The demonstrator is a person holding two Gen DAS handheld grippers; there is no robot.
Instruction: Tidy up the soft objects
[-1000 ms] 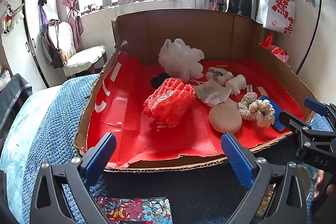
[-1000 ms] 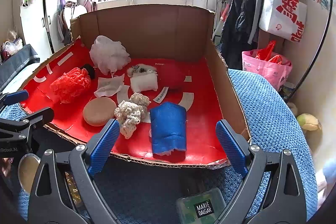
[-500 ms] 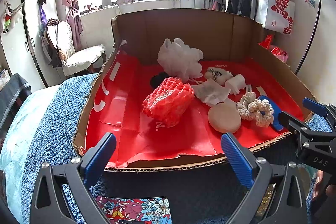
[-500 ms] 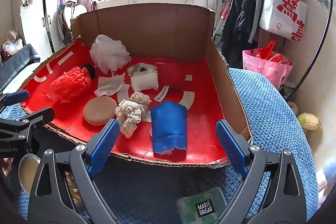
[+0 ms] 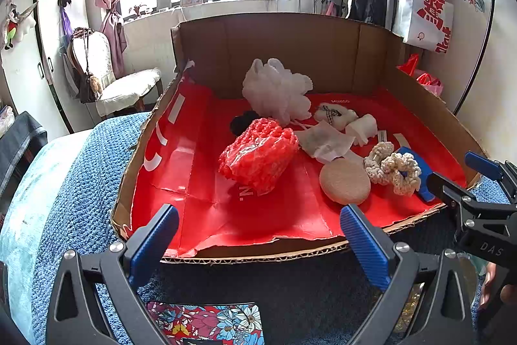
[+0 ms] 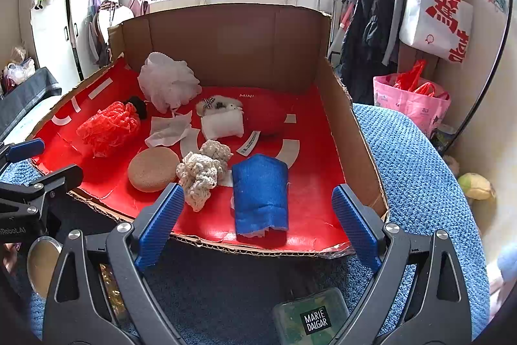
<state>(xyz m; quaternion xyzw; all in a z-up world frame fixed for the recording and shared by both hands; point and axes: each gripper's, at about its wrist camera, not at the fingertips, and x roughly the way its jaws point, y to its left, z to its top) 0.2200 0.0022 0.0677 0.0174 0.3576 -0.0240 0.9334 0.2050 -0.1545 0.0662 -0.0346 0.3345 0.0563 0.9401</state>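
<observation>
A cardboard box [image 5: 271, 44] [image 6: 232, 37] lined in red holds soft things: a red mesh puff [image 5: 258, 152] [image 6: 108, 126], a white bath puff [image 5: 278, 91] [image 6: 168, 81], a round tan sponge [image 5: 345, 181] [image 6: 152, 164], a cream crochet scrunchie [image 5: 392, 168] [image 6: 203, 173], a folded blue cloth [image 6: 261, 193], a white plush [image 6: 223, 118] and a white tissue [image 5: 323, 141]. My left gripper [image 5: 258, 244] is open and empty before the box's front edge. My right gripper [image 6: 258, 225] is open and empty, just short of the blue cloth.
The box sits on a blue knit blanket [image 5: 71, 177] [image 6: 420, 170]. A floral card [image 5: 206, 324] lies under the left gripper, a green case [image 6: 310, 317] under the right. A clothes rack [image 6: 420, 5] and pink bag [image 6: 410, 99] stand to the right.
Both views have shifted very slightly; the grippers stay open before the box and nothing in it has moved.
</observation>
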